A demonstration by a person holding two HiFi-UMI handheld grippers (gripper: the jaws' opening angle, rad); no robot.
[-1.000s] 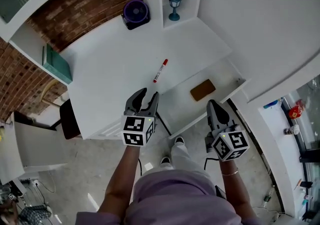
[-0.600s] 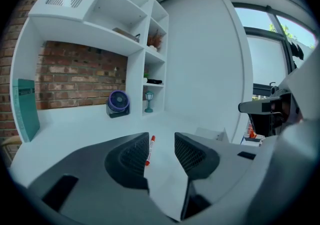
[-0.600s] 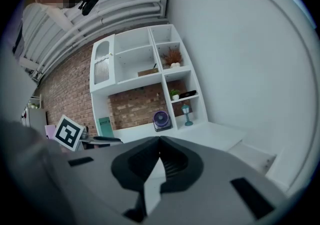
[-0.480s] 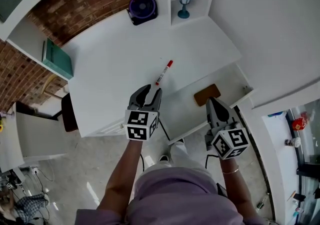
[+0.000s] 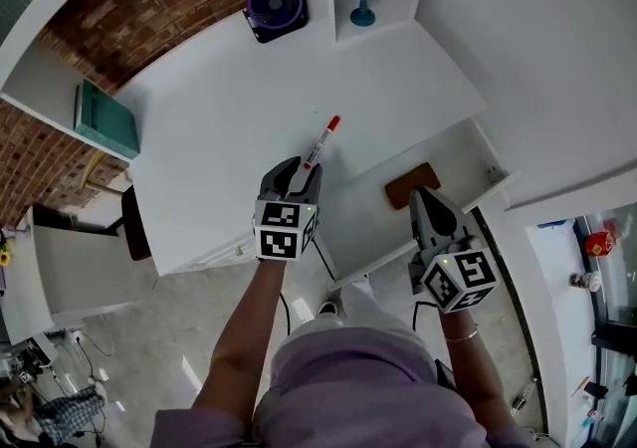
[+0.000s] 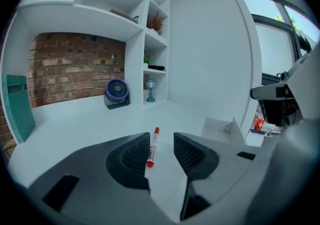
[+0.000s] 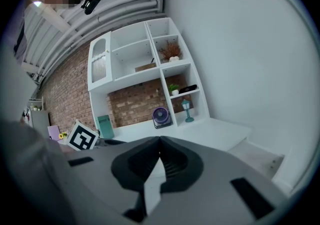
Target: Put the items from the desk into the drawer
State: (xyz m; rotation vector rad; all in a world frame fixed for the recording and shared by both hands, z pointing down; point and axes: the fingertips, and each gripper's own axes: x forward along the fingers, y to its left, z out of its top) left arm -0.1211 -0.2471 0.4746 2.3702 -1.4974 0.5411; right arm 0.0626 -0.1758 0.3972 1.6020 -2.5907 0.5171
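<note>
**Pen on the desk, one thing in the drawer**

The pen (image 5: 320,142) lay on the desk (image 5: 229,117). Its near end was in the gap of the left gripper (image 5: 301,169). That gripper's jaws were apart. They had just closed a little but did not press the pen. To the right, the open drawer (image 5: 363,217) held one flat brown case (image 5: 412,184). The right gripper (image 5: 419,194) hung over the drawer, near the case, jaws together with nothing in them.

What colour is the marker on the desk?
The marker is white with red ends, clearest in the left gripper view.
</note>
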